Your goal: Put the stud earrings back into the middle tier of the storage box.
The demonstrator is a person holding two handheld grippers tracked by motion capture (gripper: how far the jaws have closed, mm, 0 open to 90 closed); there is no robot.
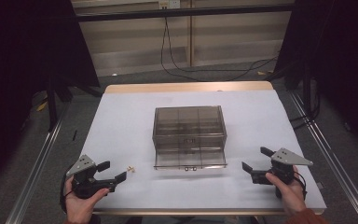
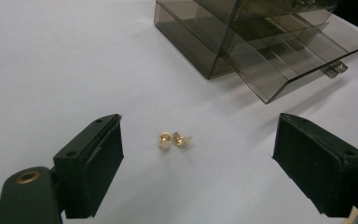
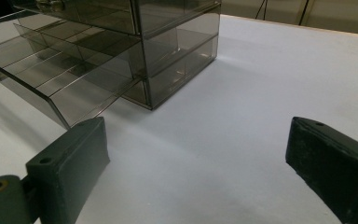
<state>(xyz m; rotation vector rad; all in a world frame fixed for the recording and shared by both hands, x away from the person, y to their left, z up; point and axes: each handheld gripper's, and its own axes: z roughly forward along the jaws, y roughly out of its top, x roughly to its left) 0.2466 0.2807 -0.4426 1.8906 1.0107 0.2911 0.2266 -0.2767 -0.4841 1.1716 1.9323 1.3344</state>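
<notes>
We aim the wide-open left gripper (image 2: 198, 158) at the gold earrings (image 2: 174, 139), destined for the pulled-out drawer (image 2: 298, 58); the right gripper (image 1: 260, 164) waits open nearby

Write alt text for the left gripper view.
Two small gold earrings lie on the white table between the open left gripper. Behind them a smoky clear drawer box has one drawer pulled out.

A white-covered worktop (image 1: 121, 121) with a pale wooden far edge stands on grey floor. Beyond it, black cables (image 1: 177, 65) loop down from a wall socket (image 1: 168, 4) across beige panelling, with dark curtains (image 1: 18, 70) at both sides.
</notes>
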